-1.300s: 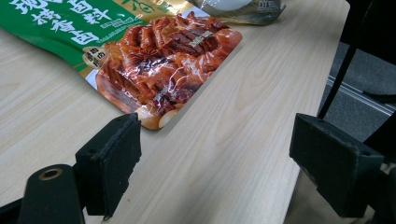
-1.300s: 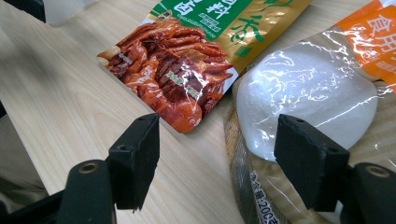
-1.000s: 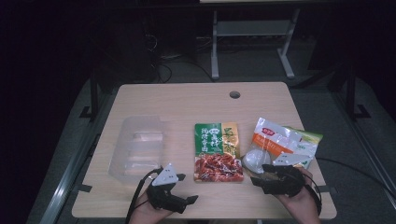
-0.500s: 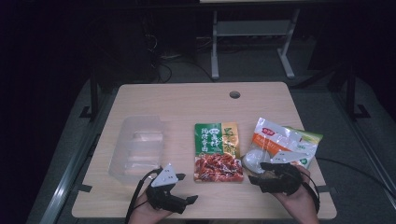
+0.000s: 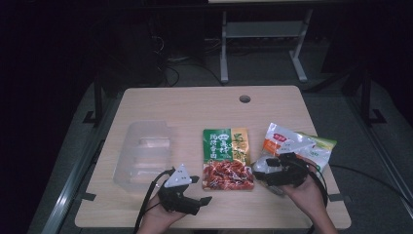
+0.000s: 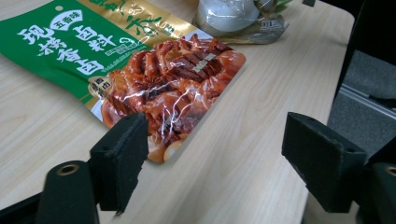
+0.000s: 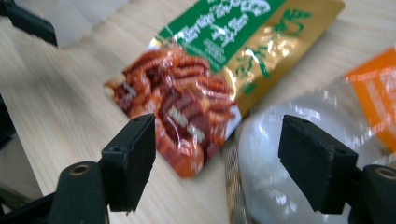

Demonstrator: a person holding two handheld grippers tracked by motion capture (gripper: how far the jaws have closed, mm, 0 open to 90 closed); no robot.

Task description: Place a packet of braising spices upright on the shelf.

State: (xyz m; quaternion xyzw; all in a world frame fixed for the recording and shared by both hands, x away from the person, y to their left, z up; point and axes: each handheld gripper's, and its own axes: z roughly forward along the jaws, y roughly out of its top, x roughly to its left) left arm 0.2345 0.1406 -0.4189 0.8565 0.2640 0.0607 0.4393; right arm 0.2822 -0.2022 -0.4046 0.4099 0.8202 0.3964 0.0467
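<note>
The green and red packet [image 6: 140, 70] lies flat on the tabletop [image 5: 195, 105], just ahead of the left claw [image 6: 215, 158] and slightly to its left, its near corner close to that claw's left jaw but not between the jaws. The left claw's jaws stand wide and have just been closing a little, with nothing but bare wood between them. The right claw [image 7: 217, 158] is also spread wide and grips nothing; the packet's red end sits ahead of its left jaw, and a white, shiny bag [image 7: 289, 154] with an orange label lies ahead of its right jaw, its edge touching or overlapping the packet there. Farther off, beyond the left claw in the high view, stands a clear plastic tray [image 5: 143, 151]. The likely trouble is the flatness of the packet: jaws coming down on it could slide over the slick film and close on nothing, or push it across the wood. On the right, a careless bite could catch both the packet and the white bag together and drag the wrong one.
</note>
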